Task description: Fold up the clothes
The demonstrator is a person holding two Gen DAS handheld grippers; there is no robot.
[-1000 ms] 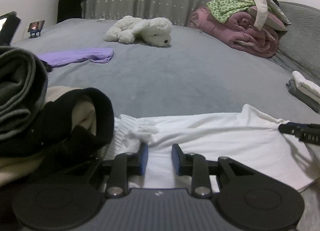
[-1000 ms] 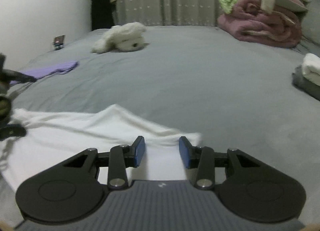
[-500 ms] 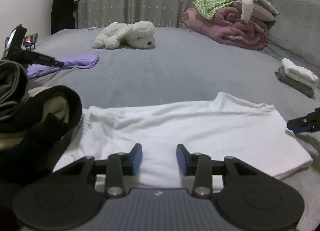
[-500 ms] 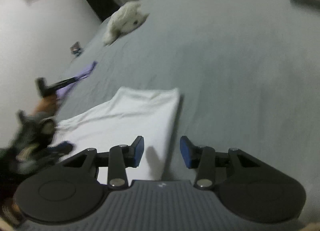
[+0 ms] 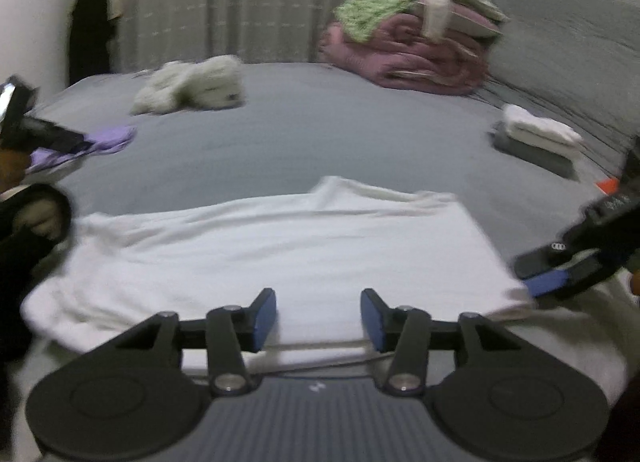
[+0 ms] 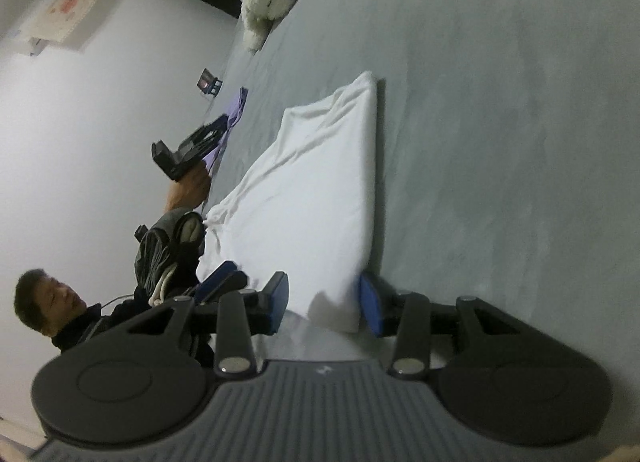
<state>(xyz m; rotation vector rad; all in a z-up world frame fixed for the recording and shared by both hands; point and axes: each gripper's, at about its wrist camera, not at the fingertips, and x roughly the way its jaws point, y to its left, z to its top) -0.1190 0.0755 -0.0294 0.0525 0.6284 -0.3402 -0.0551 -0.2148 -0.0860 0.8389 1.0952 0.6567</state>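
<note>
A white garment (image 5: 280, 246) lies flat on the grey bed (image 5: 320, 134), folded into a rough rectangle. My left gripper (image 5: 318, 318) hovers open over its near edge with nothing between the fingers. My right gripper (image 5: 536, 274) comes in from the right at the garment's right corner. In the right wrist view, which is rolled sideways, the right gripper (image 6: 324, 302) is open and straddles that corner of the white garment (image 6: 312, 198). The left gripper (image 6: 222, 278) shows at the garment's near-left side.
A white plush toy (image 5: 192, 84), a purple garment (image 5: 100, 138), a pink blanket pile (image 5: 408, 58) and a small folded stack (image 5: 536, 134) lie on the bed. Dark bunched clothing (image 5: 24, 230) sits left. A hand holds a black device (image 6: 188, 150). A person sits at the left.
The left gripper pulled back from the garment and its fingers spread wider. The right gripper rolled further sideways and closed in on the garment's right corner, which now sits between its fingers.
</note>
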